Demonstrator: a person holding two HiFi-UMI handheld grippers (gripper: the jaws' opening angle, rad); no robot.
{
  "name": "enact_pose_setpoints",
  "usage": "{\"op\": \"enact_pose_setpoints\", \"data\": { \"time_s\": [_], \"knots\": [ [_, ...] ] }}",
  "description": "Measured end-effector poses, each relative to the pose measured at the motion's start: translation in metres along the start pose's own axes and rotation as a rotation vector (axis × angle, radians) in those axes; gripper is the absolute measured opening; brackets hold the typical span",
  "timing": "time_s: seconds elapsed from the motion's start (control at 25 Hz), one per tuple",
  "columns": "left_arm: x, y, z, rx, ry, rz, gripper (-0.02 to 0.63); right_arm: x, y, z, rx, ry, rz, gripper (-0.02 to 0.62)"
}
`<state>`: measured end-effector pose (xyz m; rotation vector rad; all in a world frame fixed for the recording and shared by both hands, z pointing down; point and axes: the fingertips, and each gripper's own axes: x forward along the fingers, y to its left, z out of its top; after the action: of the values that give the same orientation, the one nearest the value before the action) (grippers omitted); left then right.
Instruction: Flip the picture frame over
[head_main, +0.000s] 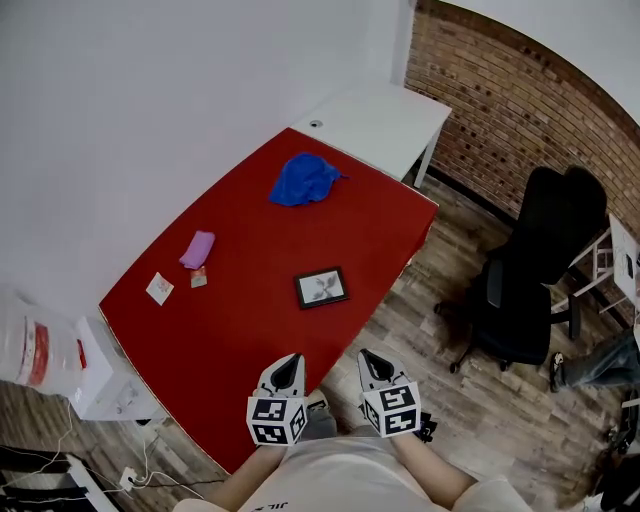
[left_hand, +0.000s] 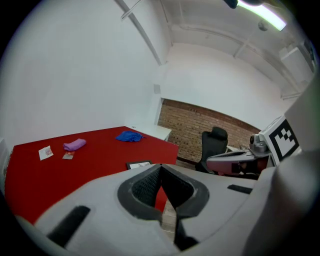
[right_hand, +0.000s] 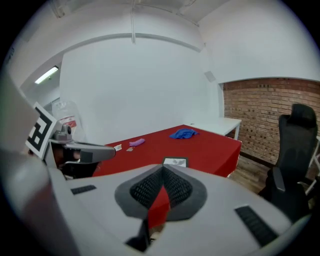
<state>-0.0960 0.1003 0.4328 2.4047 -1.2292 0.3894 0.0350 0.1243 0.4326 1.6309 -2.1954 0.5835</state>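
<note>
Frame (head_main: 321, 287) lies flat, pic side up, on red bench (head_main: 230, 330) nr its right edge, untouched. Left gripper (head_main: 292, 360) & right gripper (head_main: 368, 357) hover side by side at bench's near edge, fingers (left_hand: 142, 187) shut tight, nothing held; prob. lined up to reach in together.

matt red table (head_main: 240, 300), wood floor (head_main: 470, 410)

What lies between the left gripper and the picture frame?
Nothing: only bare red tabletop separates the left gripper and the picture frame, shown in the head view.
</note>
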Motion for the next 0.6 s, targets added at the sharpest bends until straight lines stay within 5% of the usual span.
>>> {"op": "enact_pose_setpoints", "data": {
  "time_s": [0.6],
  "knots": [
    [0.054,0.027,0.035,-0.042,0.0,0.018,0.005,0.05,-0.027,0.042,-0.019,0.006,0.016,0.005]
  ]
}}
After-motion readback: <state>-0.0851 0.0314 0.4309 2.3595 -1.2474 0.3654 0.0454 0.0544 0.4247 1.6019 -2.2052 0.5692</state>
